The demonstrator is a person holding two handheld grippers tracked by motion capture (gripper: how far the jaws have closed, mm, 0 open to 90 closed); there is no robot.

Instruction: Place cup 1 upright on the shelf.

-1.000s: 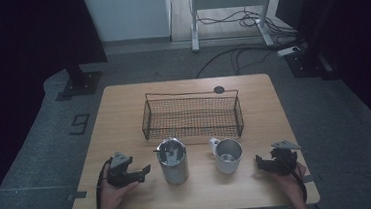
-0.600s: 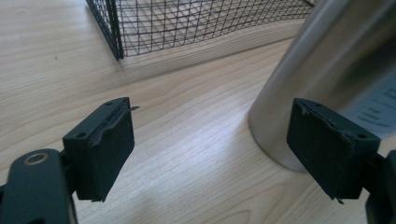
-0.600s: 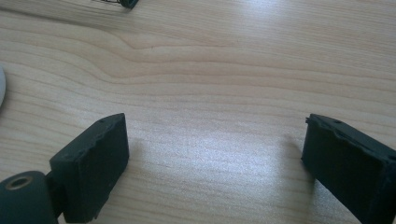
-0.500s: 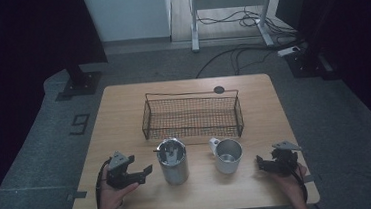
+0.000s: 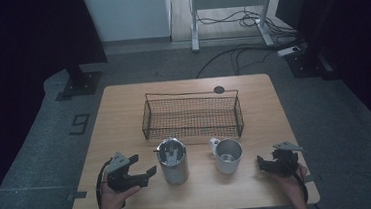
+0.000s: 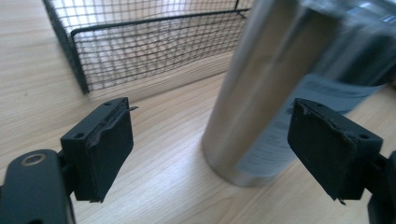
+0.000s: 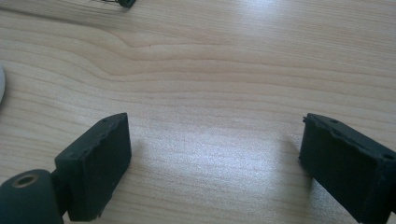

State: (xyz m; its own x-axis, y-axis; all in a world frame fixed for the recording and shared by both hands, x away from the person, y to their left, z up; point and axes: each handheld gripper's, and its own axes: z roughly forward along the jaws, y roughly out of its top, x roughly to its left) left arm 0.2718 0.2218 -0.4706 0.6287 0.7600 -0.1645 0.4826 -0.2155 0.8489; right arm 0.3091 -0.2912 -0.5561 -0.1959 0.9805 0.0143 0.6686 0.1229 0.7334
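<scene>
Left gripper (image 5: 146,173) spread wide beside steel tumbler (image 5: 172,161), wire basket (image 5: 192,115) behind; right gripper (image 5: 263,162) spread, near mug (image 5: 227,155).

Brushed-steel tumbler (image 6: 261,93), matt wooden table (image 6: 154,140)

Floor, left of the light wooden table (image 5: 124,119), mid-left of the high view: one dark marking on the grey floor (image 5: 46,145) reads as the numeral "9" (image 5: 80,124).

Tall brushed-steel cylindrical tumbler (image 6: 275,88), right half of the left gripper view: a pale paper label (image 6: 299,126) sits low on its side, with rows of fine print, blurred and too small to read.

No other legible text, brand or sign.
</scene>
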